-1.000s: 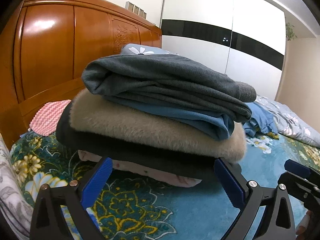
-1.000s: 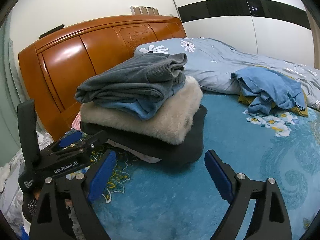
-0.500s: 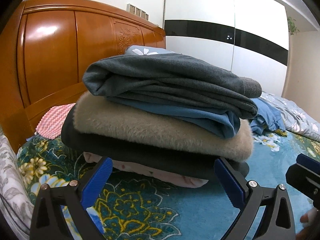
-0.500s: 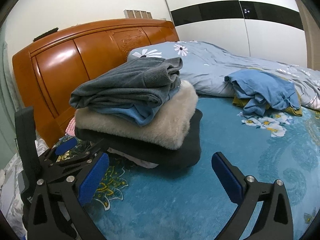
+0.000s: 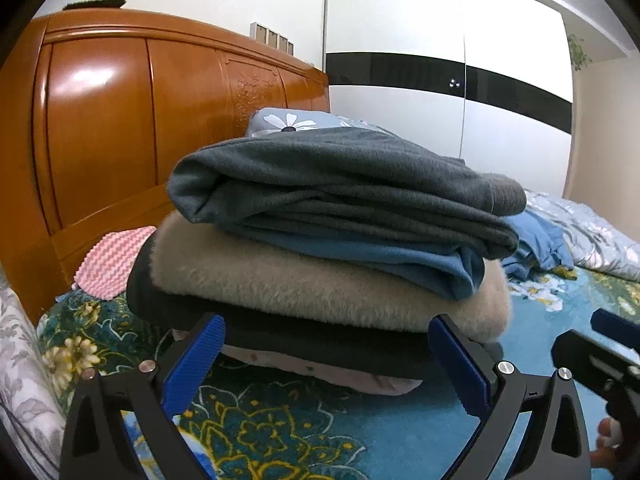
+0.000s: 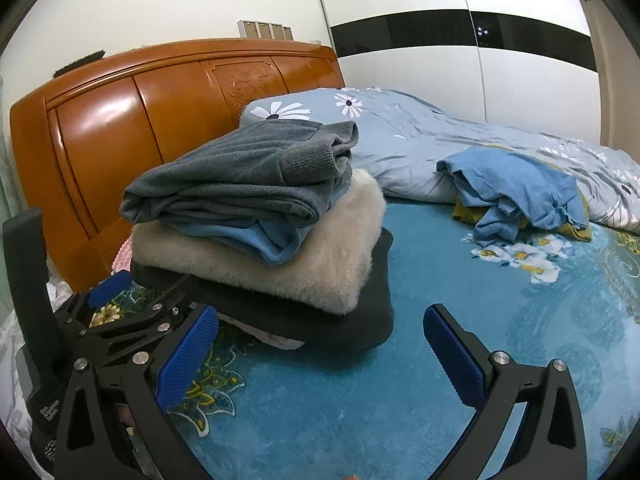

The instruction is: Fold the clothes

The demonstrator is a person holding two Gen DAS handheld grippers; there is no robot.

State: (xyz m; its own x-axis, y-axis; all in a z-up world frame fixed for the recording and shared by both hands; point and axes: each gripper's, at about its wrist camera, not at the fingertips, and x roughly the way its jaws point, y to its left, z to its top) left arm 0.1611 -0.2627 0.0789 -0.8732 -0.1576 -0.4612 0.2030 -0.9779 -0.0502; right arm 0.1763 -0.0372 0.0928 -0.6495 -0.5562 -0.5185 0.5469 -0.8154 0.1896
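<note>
A stack of folded clothes (image 5: 332,264) is sitting on the bed (image 6: 460,312), filling the middle of the left wrist view and the centre left of the right wrist view. On top is lying a dark grey knit sweater (image 5: 340,184) with a ribbed cuff, folded into a rounded roll; under it a smooth blue fleece garment (image 5: 392,256) is showing its folded edge. Below that a thick, fuzzy cream piece (image 5: 320,292) is bulging out, then a flat black layer (image 5: 320,340), and at the bottom a thin pale pink cloth (image 5: 352,376) is poking out.

The left gripper (image 5: 326,360) is standing wide open just before the stack's base, holding nothing. The right gripper (image 6: 320,344), its jaws having just been opening, is also spread wide and empty over the plush teal floral bedspread.

At the right of the right wrist view a crumpled light blue garment (image 6: 516,188) is lying unfolded against a pale flowered duvet (image 6: 420,132). A glossy wooden headboard (image 5: 120,120) is rising at the left.
</note>
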